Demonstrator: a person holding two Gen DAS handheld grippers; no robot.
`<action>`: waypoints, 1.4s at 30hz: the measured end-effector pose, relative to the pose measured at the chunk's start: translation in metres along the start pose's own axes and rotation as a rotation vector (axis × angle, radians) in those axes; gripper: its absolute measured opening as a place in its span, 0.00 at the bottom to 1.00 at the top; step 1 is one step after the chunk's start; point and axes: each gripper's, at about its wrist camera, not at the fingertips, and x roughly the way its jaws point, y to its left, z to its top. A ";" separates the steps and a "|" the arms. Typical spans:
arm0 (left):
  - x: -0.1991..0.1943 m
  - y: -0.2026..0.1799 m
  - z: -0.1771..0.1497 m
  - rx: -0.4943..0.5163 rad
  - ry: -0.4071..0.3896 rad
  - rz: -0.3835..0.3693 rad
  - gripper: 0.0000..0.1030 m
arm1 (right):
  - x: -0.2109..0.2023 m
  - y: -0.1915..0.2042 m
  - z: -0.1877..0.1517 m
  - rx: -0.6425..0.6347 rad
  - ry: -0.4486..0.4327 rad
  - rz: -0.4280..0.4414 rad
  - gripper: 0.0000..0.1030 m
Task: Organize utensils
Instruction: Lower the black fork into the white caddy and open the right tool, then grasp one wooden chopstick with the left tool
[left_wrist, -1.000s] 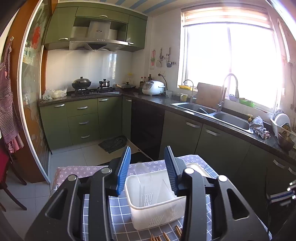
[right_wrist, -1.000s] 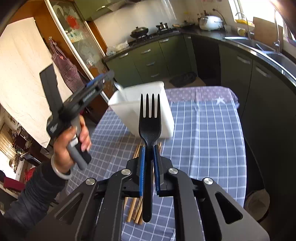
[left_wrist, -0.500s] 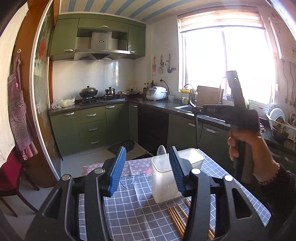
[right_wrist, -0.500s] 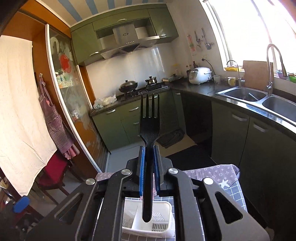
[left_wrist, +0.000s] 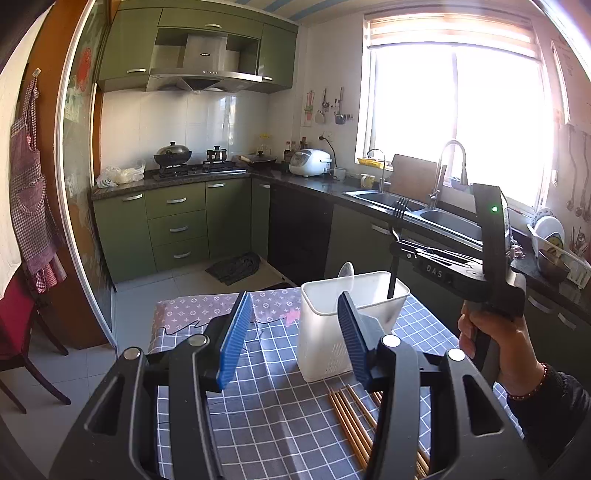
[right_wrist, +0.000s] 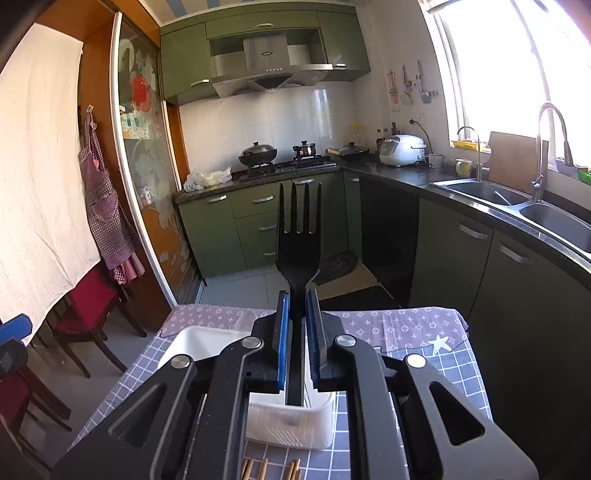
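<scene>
One matte black plastic fork (right_wrist: 297, 236) clamped upright in right claw (right_wrist: 295, 343), handle inside ribbed white plastic bin (left_wrist: 334, 325) beside spoon (left_wrist: 346, 275); left claw (left_wrist: 291, 332) parted, empty.

A home kitchen: green cabinets (left_wrist: 177, 206), a range hood (left_wrist: 203, 70), a gas stove (left_wrist: 199, 170), a double sink (left_wrist: 417, 210), a rice cooker (left_wrist: 309, 161).

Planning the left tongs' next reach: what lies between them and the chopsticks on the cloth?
Nothing: in the left wrist view only bare checked tablecloth separates the open left tongs from the chopsticks.
</scene>
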 end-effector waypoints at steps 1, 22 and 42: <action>0.000 0.000 0.000 0.003 0.003 0.002 0.45 | -0.002 -0.001 -0.004 -0.006 0.008 -0.002 0.10; 0.002 -0.013 -0.013 0.040 0.124 0.015 0.47 | -0.043 -0.003 0.002 -0.012 0.038 0.017 0.40; 0.134 -0.050 -0.110 -0.101 0.781 -0.085 0.13 | -0.085 -0.070 -0.123 0.079 0.384 -0.006 0.47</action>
